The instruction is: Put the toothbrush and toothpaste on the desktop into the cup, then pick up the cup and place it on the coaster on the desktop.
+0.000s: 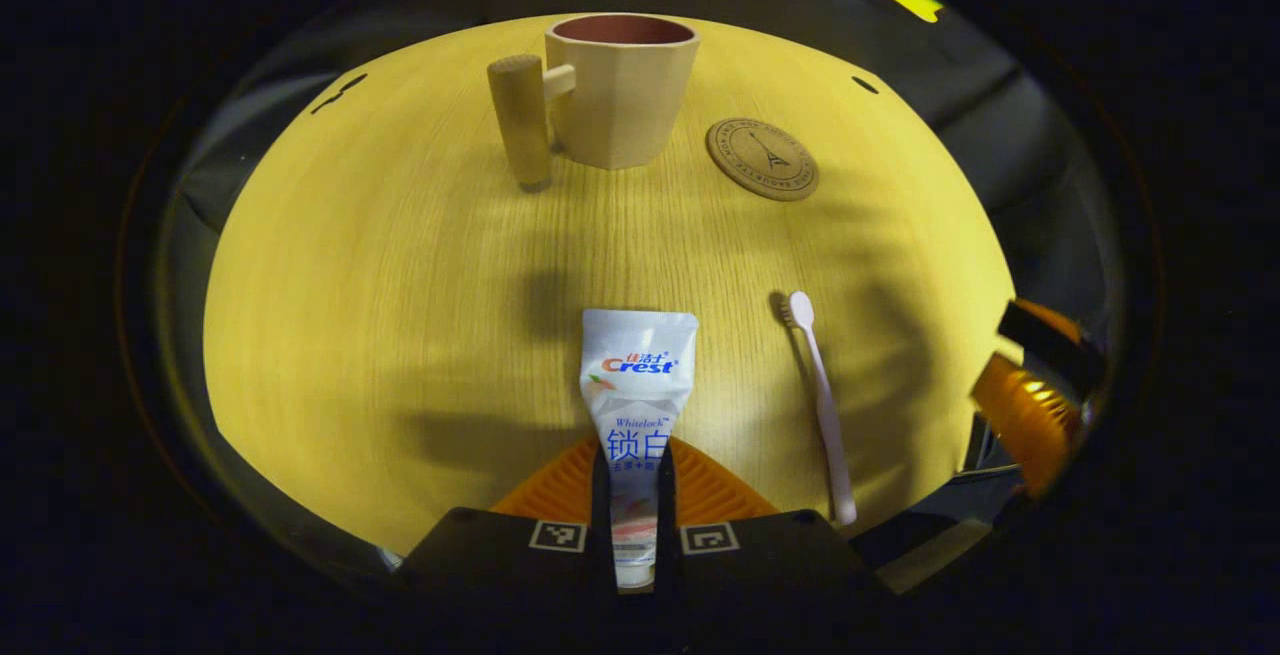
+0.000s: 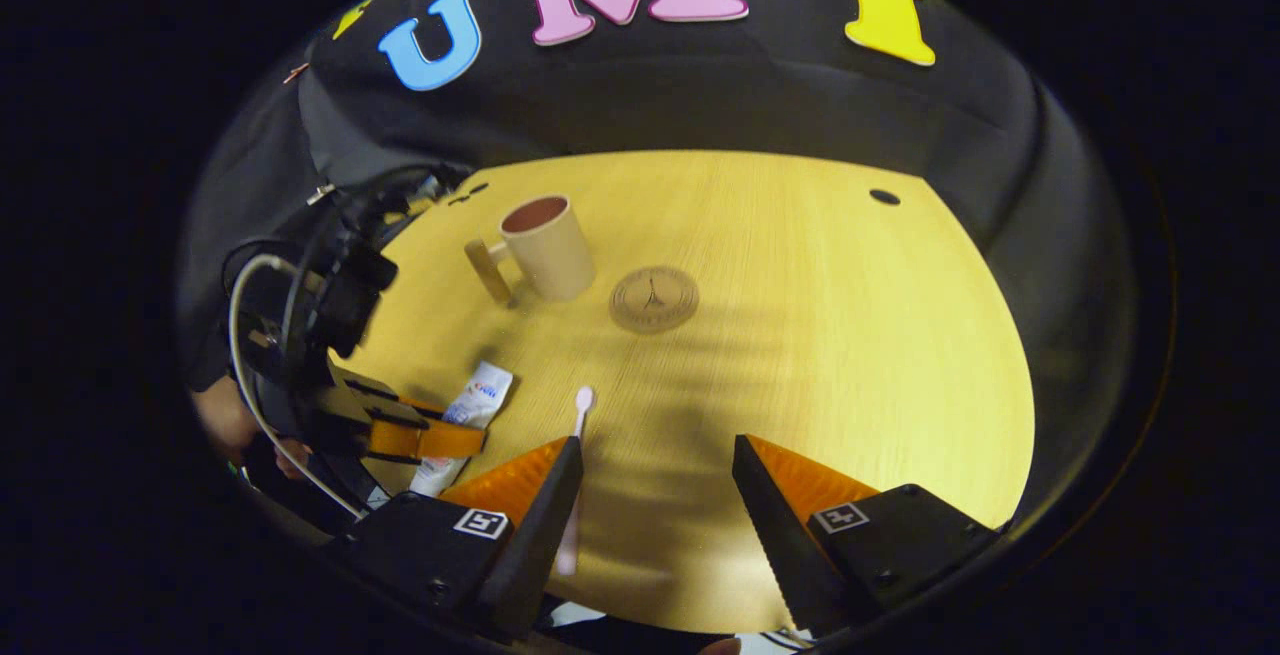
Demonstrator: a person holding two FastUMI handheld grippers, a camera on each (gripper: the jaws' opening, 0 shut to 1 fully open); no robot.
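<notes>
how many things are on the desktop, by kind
cup: 1
coaster: 1
toothpaste tube: 1
toothbrush: 1
total: 4

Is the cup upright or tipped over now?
Upright: the cup stands on the desktop, its open mouth facing up and its handle to the side.
</notes>
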